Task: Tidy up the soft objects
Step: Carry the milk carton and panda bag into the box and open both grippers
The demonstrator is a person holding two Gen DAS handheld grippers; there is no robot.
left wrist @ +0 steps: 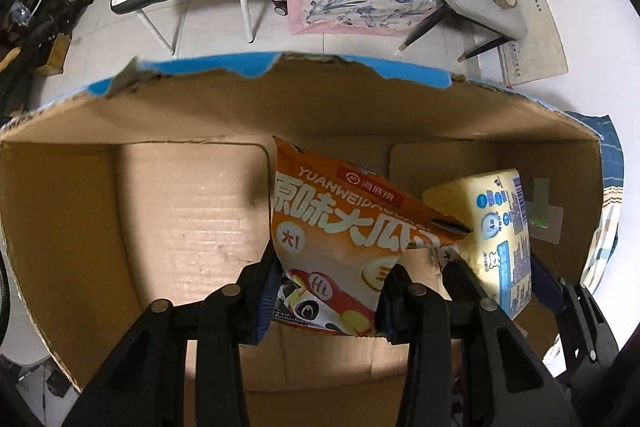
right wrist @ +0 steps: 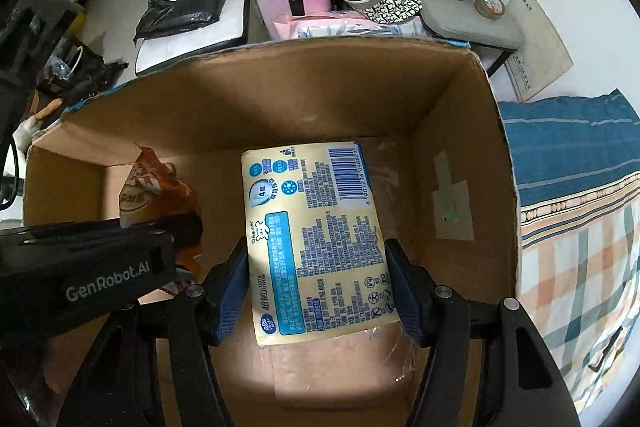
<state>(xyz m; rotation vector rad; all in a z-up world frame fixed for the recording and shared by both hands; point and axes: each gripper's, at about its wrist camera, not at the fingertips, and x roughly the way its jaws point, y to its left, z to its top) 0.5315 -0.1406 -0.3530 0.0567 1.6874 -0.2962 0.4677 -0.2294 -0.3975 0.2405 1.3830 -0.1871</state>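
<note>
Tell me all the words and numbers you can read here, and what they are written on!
"YUANWEIDAGUA…", cut off by a fold, in white letters: orange snack bag, held by the left gripper.
"GenRobot.AI": black body of the left gripper, in the right wrist view.
"Ultra Strong" and "4": yellow tissue pack, held by the right gripper.
Barcode digits and the dense blue print on the tissue pack: too small to read.
Papers on the floor: too blurred.

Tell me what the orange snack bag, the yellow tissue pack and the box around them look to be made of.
Orange snack bag: glossy printed plastic film, judging by its creases and crimped edge.
Yellow tissue pack: thin, shiny plastic wrap; it turns clear near its lower end.
Cardboard box: matte brown corrugated cardboard, with a ribbed floor and torn blue-printed rim.
</note>
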